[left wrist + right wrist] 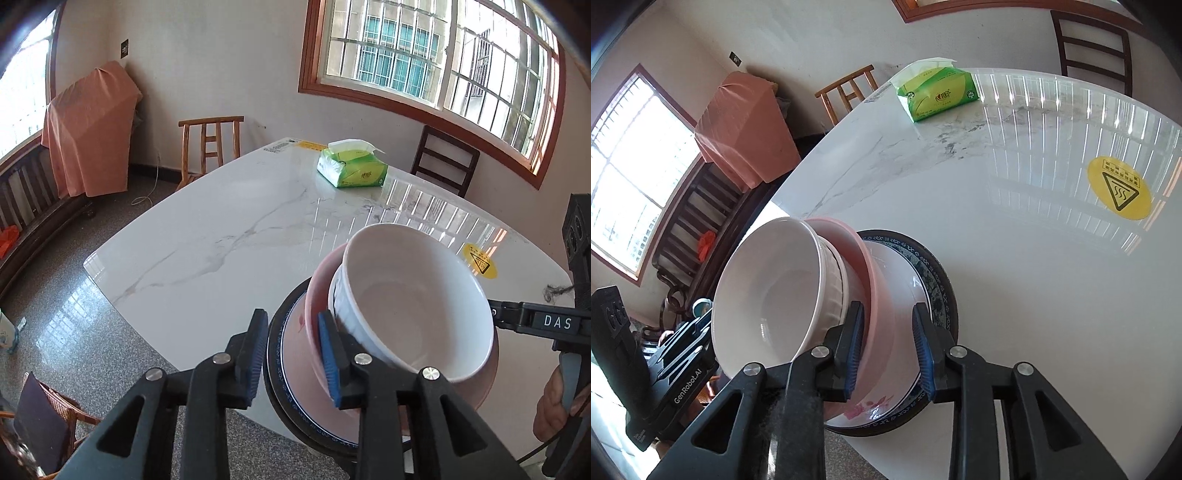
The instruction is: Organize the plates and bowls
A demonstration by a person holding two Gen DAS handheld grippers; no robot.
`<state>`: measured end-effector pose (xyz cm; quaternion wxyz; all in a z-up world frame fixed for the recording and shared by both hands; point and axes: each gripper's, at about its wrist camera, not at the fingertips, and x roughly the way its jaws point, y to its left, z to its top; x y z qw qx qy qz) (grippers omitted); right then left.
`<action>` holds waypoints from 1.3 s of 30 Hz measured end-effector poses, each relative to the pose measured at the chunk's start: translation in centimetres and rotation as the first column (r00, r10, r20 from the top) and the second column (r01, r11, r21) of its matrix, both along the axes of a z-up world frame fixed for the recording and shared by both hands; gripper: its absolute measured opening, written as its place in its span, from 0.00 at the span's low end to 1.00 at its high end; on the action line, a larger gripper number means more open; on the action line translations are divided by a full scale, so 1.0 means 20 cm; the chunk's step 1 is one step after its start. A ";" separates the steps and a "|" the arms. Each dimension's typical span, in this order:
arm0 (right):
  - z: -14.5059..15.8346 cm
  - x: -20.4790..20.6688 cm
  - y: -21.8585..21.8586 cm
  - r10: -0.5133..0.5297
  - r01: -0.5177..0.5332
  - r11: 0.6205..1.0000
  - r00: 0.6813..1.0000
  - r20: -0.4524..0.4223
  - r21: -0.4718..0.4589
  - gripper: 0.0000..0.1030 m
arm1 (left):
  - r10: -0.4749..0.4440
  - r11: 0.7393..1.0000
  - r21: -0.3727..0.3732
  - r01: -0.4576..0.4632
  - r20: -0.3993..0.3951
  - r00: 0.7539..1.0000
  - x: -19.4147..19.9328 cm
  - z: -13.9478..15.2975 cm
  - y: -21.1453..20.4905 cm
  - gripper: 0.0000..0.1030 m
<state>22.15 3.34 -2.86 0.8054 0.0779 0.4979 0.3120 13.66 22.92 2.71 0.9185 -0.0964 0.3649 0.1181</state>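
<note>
Sitting at the near edge of the marble surface (207, 236) is a stack: a dark blue-patterned plate (275, 354) at the bottom, a pink bowl (317, 284) on it, and a white ribbed bowl (413, 295) nested on top, tilted in both views.

On the stack's left side, the left tool (291, 354) has its jaws partly open. Its blue pads straddle the rims of the plate and pink bowl, a gap showing beside the left pad; whether the right pad touches the pink bowl I cannot tell.

On the right side, the right tool (890, 350) is also partly open. Its pads sit either side of the pink bowl's wall, with daylight on the right.

Farther back lies a green tissue pack (352, 168), and to the right a yellow warning sticker (480, 260).
</note>
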 end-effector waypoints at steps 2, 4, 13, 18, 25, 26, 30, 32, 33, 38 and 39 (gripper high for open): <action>-0.01 0.00 -0.01 -0.010 0.009 1.000 1.000 0.015 0.008 0.34 | 0.010 1.000 0.025 -0.010 0.016 1.000 -0.02 0.00 0.00 0.37; 0.01 -0.03 0.00 -0.015 0.016 1.000 0.998 0.060 -0.002 0.36 | 0.014 0.999 0.041 -0.015 0.032 0.999 -0.04 -0.01 -0.01 0.40; 0.15 -0.30 0.01 -0.056 0.097 0.993 0.895 0.442 -0.072 0.64 | 0.061 0.986 0.144 -0.084 0.154 0.986 -0.23 -0.02 -0.09 0.49; 0.23 -0.45 -0.01 -0.077 0.114 0.993 0.822 0.565 -0.031 0.74 | 0.022 0.987 0.151 -0.052 0.197 0.980 -0.34 -0.02 -0.14 0.53; 0.21 -0.79 -0.05 -0.159 0.185 0.981 0.637 0.755 0.051 0.98 | 0.028 0.981 0.178 -0.071 0.235 0.972 -0.47 0.01 -0.24 0.53; 0.20 -0.84 -0.06 -0.169 0.206 0.977 0.611 0.774 0.051 0.98 | 0.029 0.982 0.173 -0.074 0.250 0.968 -0.49 0.01 -0.25 0.53; 0.18 -0.96 -0.12 -0.211 0.266 0.961 0.527 0.824 0.076 0.99 | 0.021 0.989 0.136 -0.065 0.304 0.952 -0.59 0.02 -0.30 0.55; 0.16 -0.99 -0.15 -0.210 0.274 0.959 0.520 0.828 0.072 0.99 | 0.006 0.991 0.126 -0.048 0.314 0.949 -0.63 0.02 -0.34 0.61; 0.16 -1.00 -0.17 -0.214 0.281 0.957 0.522 0.826 0.071 0.99 | -0.001 0.989 0.137 -0.045 0.314 0.949 -0.64 0.02 -0.36 0.63; 0.14 -1.07 -0.23 -0.228 0.268 0.959 0.538 0.811 0.092 0.99 | -0.057 0.978 0.208 -0.014 0.331 0.942 -0.71 0.06 -0.48 0.71; 0.13 -1.08 -0.24 -0.229 0.268 0.959 0.541 0.810 0.092 0.99 | -0.066 0.977 0.215 -0.008 0.336 0.940 -0.73 0.06 -0.50 0.74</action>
